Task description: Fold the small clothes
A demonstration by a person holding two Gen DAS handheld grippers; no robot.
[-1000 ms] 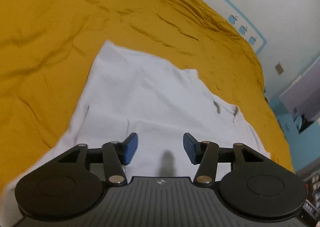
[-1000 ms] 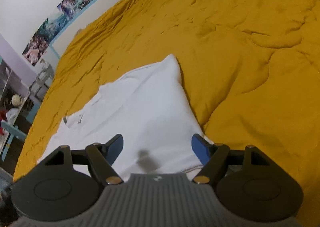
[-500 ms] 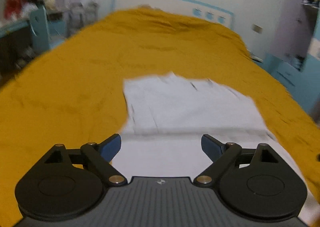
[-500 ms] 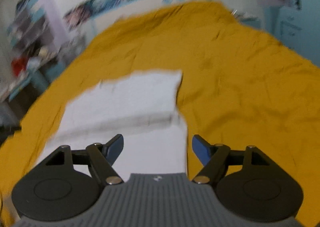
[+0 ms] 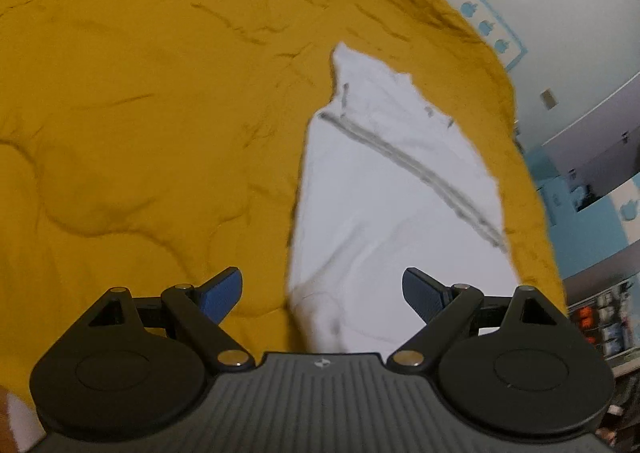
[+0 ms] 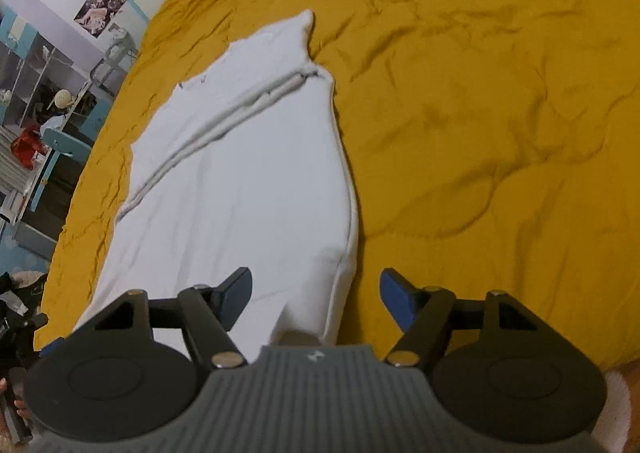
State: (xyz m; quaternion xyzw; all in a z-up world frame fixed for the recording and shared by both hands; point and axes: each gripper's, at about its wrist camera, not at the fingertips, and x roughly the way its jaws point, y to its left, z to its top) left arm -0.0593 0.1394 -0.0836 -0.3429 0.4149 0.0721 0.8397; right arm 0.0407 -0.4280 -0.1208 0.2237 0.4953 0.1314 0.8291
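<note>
left wrist view: the left gripper point(image 5: 322, 293) pointed steeply down, jaws spread wide and holding nothing, over the near left edge of the white garment point(image 5: 394, 189). the garment lay folded right of centre on the mustard bedspread point(image 5: 140, 113), open bedspread to its left.

right wrist view: the right gripper point(image 6: 316, 299), jaws having just narrowed slightly, stood open and empty over the garment's near right edge. shelving point(image 6: 36, 93) filled the frame's left.

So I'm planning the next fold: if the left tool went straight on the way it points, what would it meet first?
Probably the left edge of the folded white cotton garment on the mustard-yellow quilted bedspread; nothing stands between the open left tool and it, though depth is unclear.
</note>
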